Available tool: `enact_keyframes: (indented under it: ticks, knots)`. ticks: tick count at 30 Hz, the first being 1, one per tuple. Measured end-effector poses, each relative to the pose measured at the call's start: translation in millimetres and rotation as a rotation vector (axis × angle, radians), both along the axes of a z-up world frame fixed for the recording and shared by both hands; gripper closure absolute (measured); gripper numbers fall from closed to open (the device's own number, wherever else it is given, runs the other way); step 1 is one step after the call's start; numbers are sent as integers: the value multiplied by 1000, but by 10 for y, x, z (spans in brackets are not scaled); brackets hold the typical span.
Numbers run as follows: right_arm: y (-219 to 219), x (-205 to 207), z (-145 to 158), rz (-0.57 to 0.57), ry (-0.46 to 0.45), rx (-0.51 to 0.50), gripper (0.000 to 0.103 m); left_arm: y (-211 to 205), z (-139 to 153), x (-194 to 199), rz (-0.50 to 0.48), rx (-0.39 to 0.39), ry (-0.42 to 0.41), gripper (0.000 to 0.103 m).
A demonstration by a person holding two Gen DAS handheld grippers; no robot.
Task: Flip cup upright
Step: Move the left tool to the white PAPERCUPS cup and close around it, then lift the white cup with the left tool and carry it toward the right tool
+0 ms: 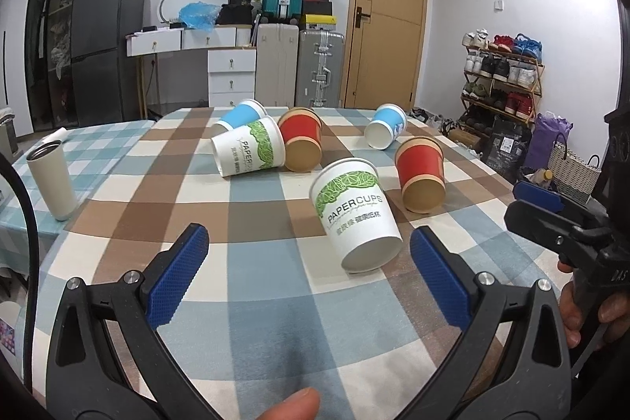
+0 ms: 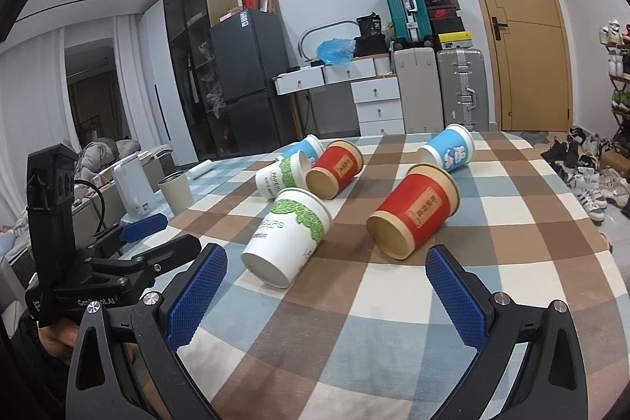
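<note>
1. The left gripper (image 1: 309, 247) hangs over the checked tablecloth (image 1: 256, 321), its blue-padded jaws spread wide with nothing between them.
2. The right gripper (image 2: 327, 262) likewise stands wide apart, holding nothing.
3. Nearest both lies a white paper cup with green leaf print (image 1: 354, 215) (image 2: 285, 237), on its side.
4. Just beside it lies a red paper cup with brown rims (image 1: 421, 176) (image 2: 413, 215), also toppled.
5. Farther back lie four more tipped cups; a cream metal tumbler (image 1: 51, 180) stands upright at the left.

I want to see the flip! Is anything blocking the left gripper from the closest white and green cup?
No, nothing visible is. The left gripper is open, with only bare checkered tablecloth between it and the nearest white and green cup, lying on its side. The nearest red cup lies beyond it.
</note>
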State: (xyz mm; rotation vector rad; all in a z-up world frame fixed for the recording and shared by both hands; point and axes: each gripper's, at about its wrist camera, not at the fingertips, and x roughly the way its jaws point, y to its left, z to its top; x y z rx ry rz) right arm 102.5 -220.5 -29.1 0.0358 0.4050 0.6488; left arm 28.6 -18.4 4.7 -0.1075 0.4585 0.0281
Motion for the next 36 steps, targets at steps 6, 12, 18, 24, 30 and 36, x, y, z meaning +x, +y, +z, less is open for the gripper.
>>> enact_keyframes:
  ticks: [6, 12, 18, 24, 30, 36]
  knots:
    - [-118, 43, 5, -30, 14, 25, 0, -121, -22, 293, -14, 9, 72, 1]
    - [-174, 85, -1, -34, 35, 50, 0, -206, -96, 635, -43, -22, 183, 1]
    - [-202, 113, -6, -28, 53, 67, 0, -263, -158, 911, -48, -59, 248, 8]
    - [-219, 131, -16, -25, 64, 78, 0, -355, -205, 1104, -56, -67, 298, 16]
    - [-226, 133, -19, -26, 65, 81, 0, -384, -282, 1179, -69, -99, 345, 44]
    - [-224, 138, -19, -24, 65, 81, 0, -408, -265, 1093, -67, -113, 334, 47]
